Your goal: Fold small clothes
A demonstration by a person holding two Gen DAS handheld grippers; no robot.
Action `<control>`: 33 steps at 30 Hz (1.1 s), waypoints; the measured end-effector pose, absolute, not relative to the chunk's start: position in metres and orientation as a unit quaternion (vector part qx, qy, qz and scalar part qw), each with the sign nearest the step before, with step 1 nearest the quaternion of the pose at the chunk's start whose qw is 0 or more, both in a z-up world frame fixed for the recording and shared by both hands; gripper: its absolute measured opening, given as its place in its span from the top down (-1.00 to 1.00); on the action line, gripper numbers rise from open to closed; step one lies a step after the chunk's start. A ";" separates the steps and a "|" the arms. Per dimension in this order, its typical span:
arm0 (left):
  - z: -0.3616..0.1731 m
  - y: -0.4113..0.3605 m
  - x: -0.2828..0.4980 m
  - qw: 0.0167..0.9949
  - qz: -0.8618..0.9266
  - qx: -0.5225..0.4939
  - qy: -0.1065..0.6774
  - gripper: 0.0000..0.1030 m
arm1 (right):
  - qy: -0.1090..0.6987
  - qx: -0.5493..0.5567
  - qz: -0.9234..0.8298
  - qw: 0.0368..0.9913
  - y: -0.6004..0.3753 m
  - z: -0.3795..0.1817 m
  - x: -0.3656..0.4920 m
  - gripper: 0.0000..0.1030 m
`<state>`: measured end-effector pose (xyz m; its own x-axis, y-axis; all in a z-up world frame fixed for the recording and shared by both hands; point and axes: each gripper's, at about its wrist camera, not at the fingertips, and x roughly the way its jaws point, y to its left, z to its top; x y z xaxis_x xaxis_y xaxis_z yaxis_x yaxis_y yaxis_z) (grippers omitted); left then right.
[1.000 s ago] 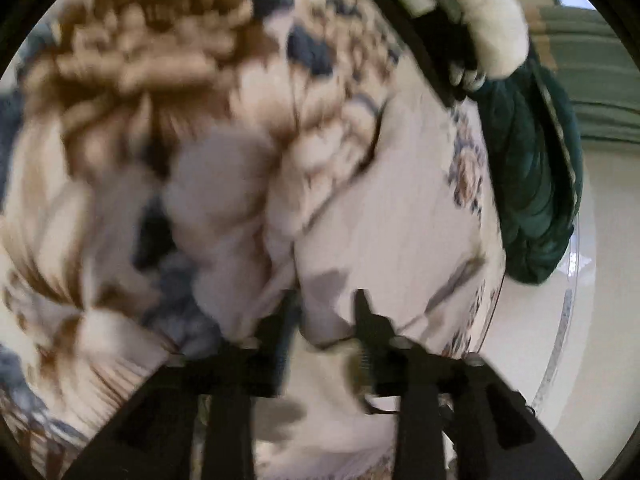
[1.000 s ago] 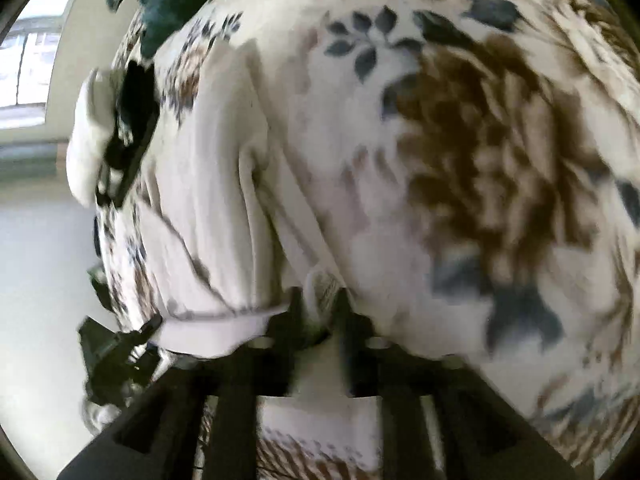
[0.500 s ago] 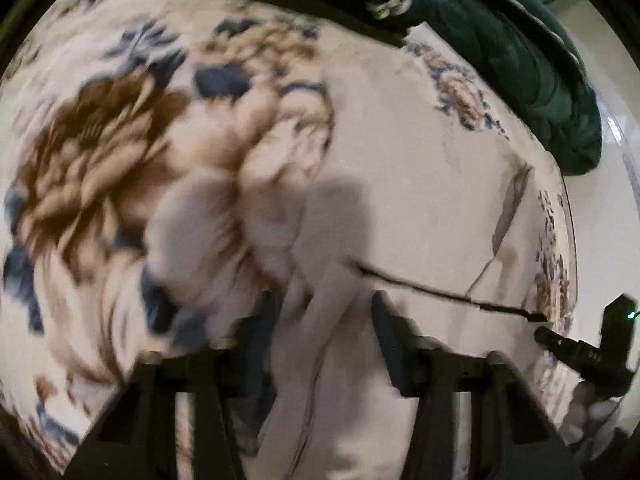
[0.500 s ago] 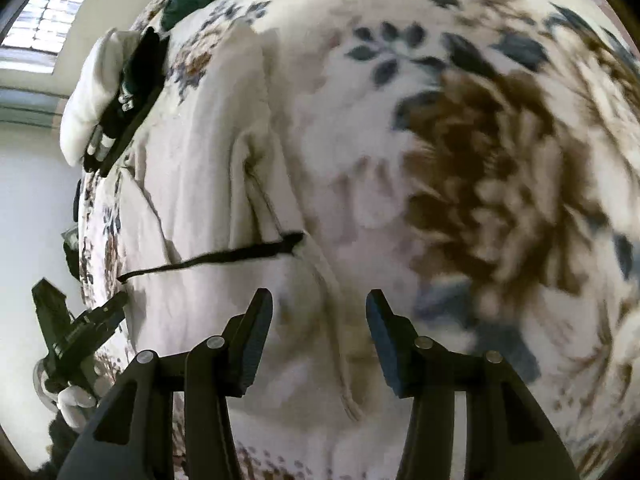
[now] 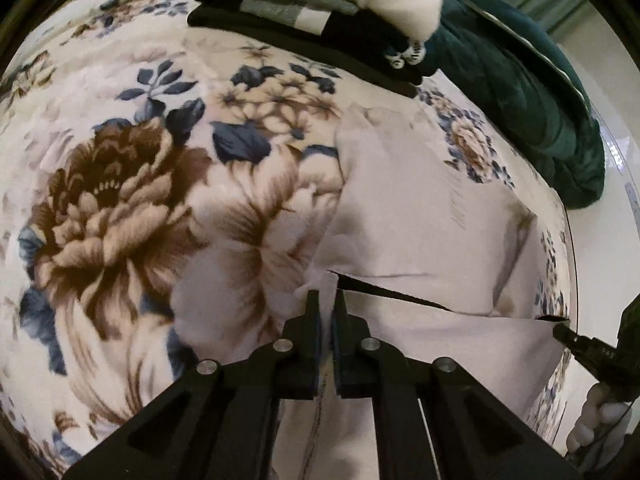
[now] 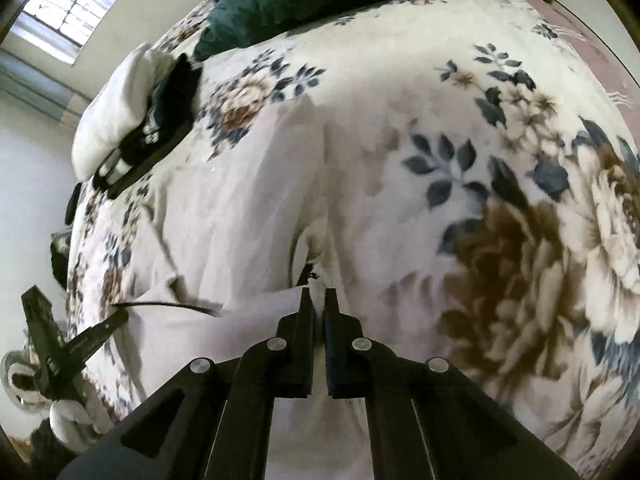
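A pale pinkish-white garment (image 5: 420,216) lies spread on a floral blanket (image 5: 120,208); it also shows in the right wrist view (image 6: 240,216). My left gripper (image 5: 330,300) is shut on one corner of the garment's near edge. My right gripper (image 6: 319,298) is shut on the other corner of that edge. The edge is lifted a little off the layer below, leaving a dark gap. Each gripper shows in the other's view: the right one (image 5: 560,330) and the left one (image 6: 116,320).
A stack of folded clothes, black and white (image 5: 320,8), lies at the far side of the blanket, also in the right wrist view (image 6: 136,120). A dark green quilt (image 5: 520,92) lies beyond it. The bed edge and pale floor (image 5: 608,280) are on the right.
Both grippers were open over the garment half a second ago; now both have shut on its near edge and lifted it slightly. Both views have pulled back.
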<state>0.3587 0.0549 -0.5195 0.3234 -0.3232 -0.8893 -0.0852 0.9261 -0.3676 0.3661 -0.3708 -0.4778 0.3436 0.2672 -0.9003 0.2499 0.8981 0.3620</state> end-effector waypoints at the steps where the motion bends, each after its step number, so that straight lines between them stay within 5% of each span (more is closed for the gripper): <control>1: -0.522 0.053 0.361 0.791 -0.076 -0.177 0.580 0.94 | 0.575 0.224 0.001 0.787 -0.372 -0.481 0.368 0.93; 5: -0.522 0.051 0.367 0.786 -0.081 -0.187 0.584 0.94 | 0.588 0.220 -0.019 0.778 -0.375 -0.497 0.370 0.93; 10: -0.462 0.046 0.364 0.814 -0.126 -0.191 0.534 0.94 | 0.550 0.234 -0.004 0.802 -0.369 -0.466 0.362 0.93; 17: -0.517 0.056 0.389 0.758 -0.102 -0.191 0.616 0.76 | 0.596 0.233 -0.026 0.768 -0.368 -0.497 0.375 0.88; 21: -0.513 0.080 0.365 0.754 -0.103 -0.226 0.608 0.40 | 0.597 0.282 -0.036 0.750 -0.384 -0.501 0.357 0.10; 22: -0.509 0.085 0.354 0.756 -0.100 -0.231 0.604 0.26 | 0.595 0.292 -0.034 0.748 -0.389 -0.499 0.349 0.09; 30: -0.534 0.082 0.301 0.713 -0.086 -0.269 0.642 0.14 | 0.615 0.428 0.011 0.662 -0.393 -0.540 0.283 0.08; 32: -0.539 0.075 0.301 0.720 -0.085 -0.245 0.644 0.14 | 0.607 0.450 0.027 0.654 -0.385 -0.545 0.280 0.40; 33: -0.541 0.071 0.302 0.723 -0.084 -0.231 0.646 0.14 | 0.609 0.435 0.020 0.663 -0.380 -0.544 0.280 0.89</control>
